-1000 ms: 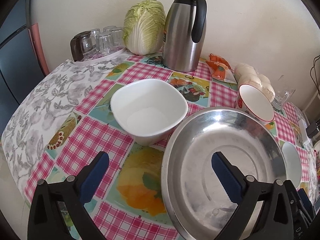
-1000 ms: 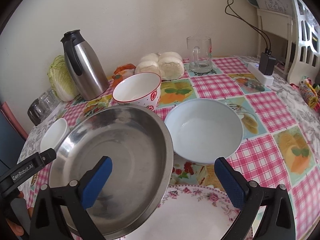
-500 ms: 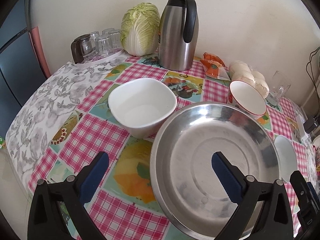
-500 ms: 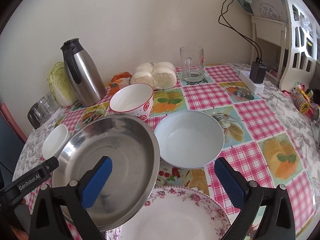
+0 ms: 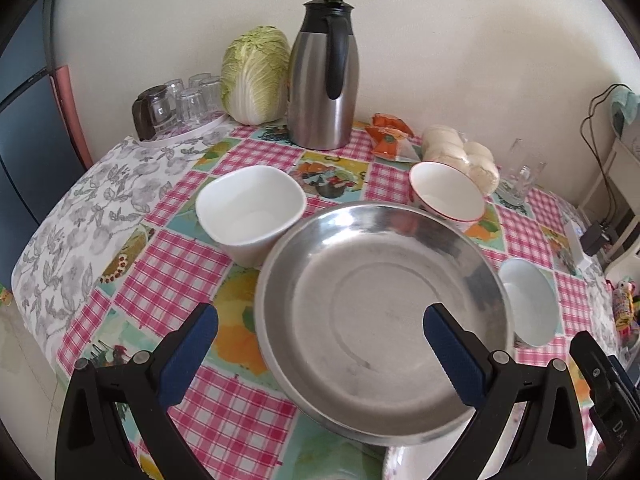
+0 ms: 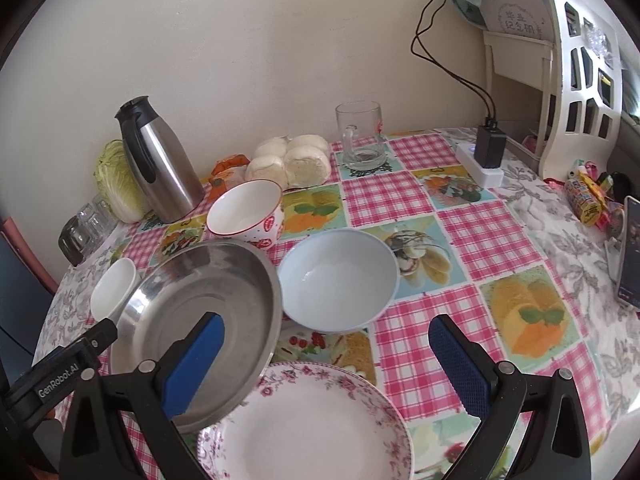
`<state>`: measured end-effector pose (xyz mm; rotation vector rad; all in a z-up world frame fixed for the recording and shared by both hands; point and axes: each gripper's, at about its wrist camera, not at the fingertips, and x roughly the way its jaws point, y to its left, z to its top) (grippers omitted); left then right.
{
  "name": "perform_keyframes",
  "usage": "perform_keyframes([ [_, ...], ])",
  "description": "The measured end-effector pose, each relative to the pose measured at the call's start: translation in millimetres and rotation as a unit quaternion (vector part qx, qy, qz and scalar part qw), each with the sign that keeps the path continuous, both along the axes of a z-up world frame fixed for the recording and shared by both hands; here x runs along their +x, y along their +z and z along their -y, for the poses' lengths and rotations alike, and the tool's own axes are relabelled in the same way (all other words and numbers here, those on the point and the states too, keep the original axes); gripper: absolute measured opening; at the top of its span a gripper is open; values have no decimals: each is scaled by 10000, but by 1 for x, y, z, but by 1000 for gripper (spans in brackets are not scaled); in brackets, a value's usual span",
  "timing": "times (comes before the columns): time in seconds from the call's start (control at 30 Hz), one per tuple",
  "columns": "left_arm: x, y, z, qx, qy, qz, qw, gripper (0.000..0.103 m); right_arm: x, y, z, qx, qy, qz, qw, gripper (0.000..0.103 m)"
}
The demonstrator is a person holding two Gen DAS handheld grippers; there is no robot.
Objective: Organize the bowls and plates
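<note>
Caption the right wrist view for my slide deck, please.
Open right tongs above a floral plate, with a steel pan overlapping its rim.

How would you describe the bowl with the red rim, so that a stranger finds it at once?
Start at the steel thermos jug by the wall. Just in front of it, near the bag of white buns, stands the bowl with the red rim. Only this bowl has red strawberry prints outside; the other bowls are plain.

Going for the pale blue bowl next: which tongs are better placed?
Right. The pale blue round bowl sits straight ahead of the open right tongs, with nothing between. For the left tongs, also open, the big steel basin lies in the way and the bowl sits off to the side.
</note>
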<state>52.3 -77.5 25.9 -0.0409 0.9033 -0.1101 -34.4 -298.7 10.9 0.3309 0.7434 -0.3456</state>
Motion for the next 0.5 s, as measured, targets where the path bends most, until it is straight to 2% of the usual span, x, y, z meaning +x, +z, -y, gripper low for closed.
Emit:
perform_keyframes([
  [0.2,-13,5,9,-139,-218,-251,9993,102,-18,10,11,-38,-98,-30,9999,103],
  [0.5,-33,6,12,-631,-291,-528,9962,102,-42,7,21,-105,-163,-242,9995,103],
])
